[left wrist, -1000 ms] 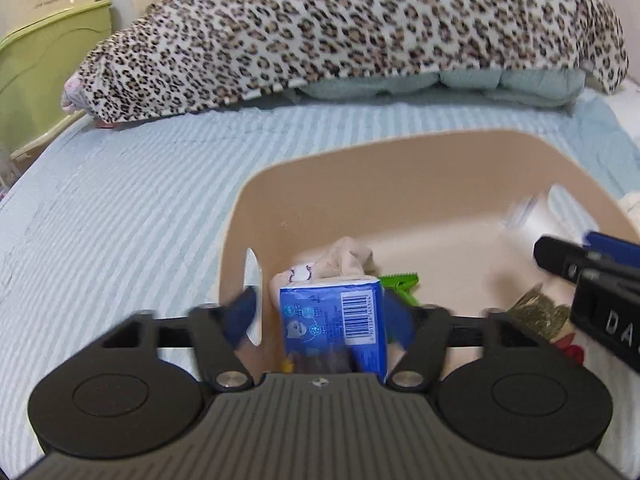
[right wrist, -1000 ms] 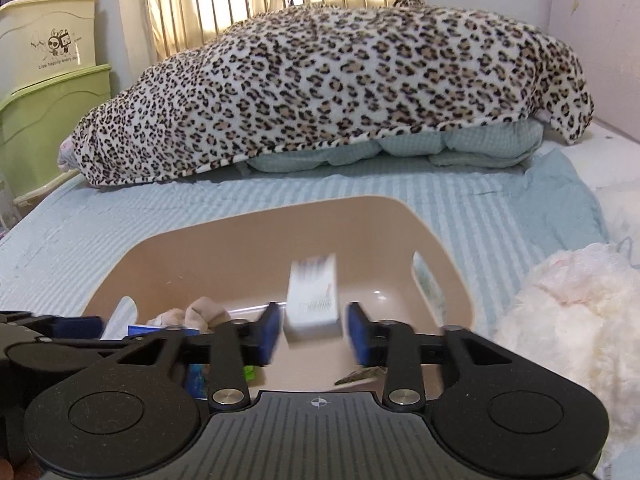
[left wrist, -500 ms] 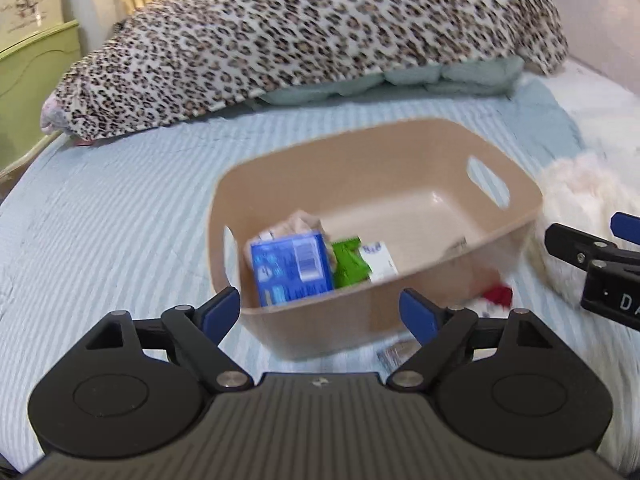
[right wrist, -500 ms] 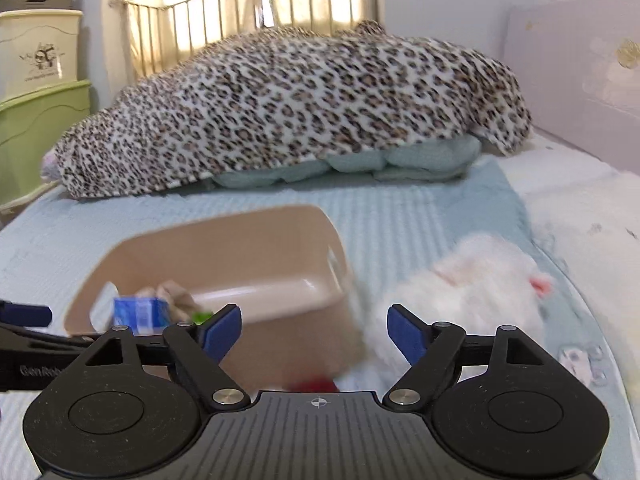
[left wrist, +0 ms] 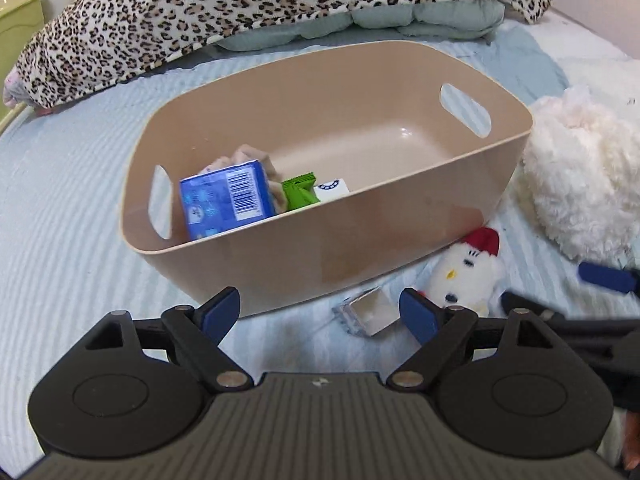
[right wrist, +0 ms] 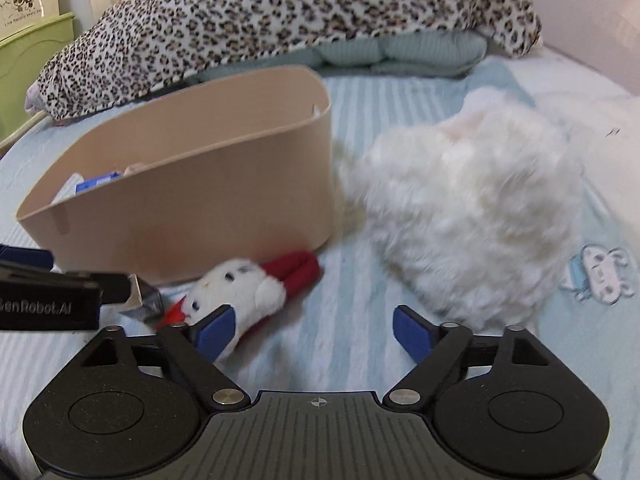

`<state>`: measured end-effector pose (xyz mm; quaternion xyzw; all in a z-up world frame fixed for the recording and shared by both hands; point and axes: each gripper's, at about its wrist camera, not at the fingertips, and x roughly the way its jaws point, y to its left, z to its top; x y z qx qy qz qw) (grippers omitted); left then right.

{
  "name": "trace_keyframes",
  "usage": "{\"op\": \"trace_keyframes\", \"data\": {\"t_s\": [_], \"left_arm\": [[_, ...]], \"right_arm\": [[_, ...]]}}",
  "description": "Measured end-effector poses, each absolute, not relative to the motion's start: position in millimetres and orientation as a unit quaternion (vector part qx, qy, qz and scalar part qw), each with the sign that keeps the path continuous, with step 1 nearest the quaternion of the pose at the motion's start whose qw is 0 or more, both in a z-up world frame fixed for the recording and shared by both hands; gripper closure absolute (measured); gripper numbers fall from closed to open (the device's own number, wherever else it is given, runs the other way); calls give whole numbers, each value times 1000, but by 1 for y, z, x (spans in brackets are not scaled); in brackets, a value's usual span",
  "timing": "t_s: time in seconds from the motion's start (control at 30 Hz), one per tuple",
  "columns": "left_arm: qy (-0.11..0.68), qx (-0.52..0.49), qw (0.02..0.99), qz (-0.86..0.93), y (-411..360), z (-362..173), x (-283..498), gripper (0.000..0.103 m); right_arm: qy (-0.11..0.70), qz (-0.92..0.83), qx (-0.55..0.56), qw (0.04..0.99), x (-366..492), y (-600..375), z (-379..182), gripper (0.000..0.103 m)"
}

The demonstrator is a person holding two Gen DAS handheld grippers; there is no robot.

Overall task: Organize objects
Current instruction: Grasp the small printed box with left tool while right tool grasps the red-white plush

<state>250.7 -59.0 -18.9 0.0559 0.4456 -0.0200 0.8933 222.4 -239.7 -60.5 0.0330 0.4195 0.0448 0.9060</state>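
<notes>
A tan plastic basket (left wrist: 400,236) (right wrist: 224,184) sits on the striped bed. Inside lie a blue tissue pack (left wrist: 224,200), a green packet (left wrist: 300,192), a white box (left wrist: 332,190) and a beige cloth (left wrist: 244,154). A small white-and-red plush (left wrist: 468,272) (right wrist: 248,284) lies on the bed by the basket's near corner, next to a small open box (left wrist: 370,312). A big fluffy white plush (right wrist: 472,216) (left wrist: 580,184) lies right of the basket. My left gripper (left wrist: 320,310) is open and empty in front of the basket. My right gripper (right wrist: 316,326) is open and empty near the small plush.
A leopard-print blanket (left wrist: 256,4) and teal quilt (left wrist: 420,20) are heaped behind the basket. Green storage bins (right wrist: 24,52) stand at the far left. The bedsheet (left wrist: 60,184) spreads left of the basket. A pale headboard (right wrist: 580,20) is at right.
Both grippers opened, dropping the blue pack and the white box into the basket, then pulled back and lowered. The right gripper swung right toward the plush toys.
</notes>
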Motion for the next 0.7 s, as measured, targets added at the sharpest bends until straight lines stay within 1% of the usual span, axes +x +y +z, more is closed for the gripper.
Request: {"op": "trace_keyframes", "data": {"t_s": [0.17,0.27,0.3,0.4,0.5,0.7], "left_arm": [[449,15,893,-7,-52,-26,261,16],[453,-8,892,-1,-47,-31,267,16],[455,-18,890,-1,-46,-32,268,16],[465,-43,884,-5,-42,-38,273,16],[472,-44,880,-3,-44,-44,275,16],[493,-50,869,4,-41,-58,280,16]], "right_arm": [[427,57,31,902,229,-232,-68,12],[422,57,36,904,234,-229,-69,5],[420,56,40,905,235,-229,-69,4],[417,64,66,904,241,-233,-67,3],[419,67,85,902,244,-234,-69,3],[426,75,88,897,249,-227,-75,0]]}}
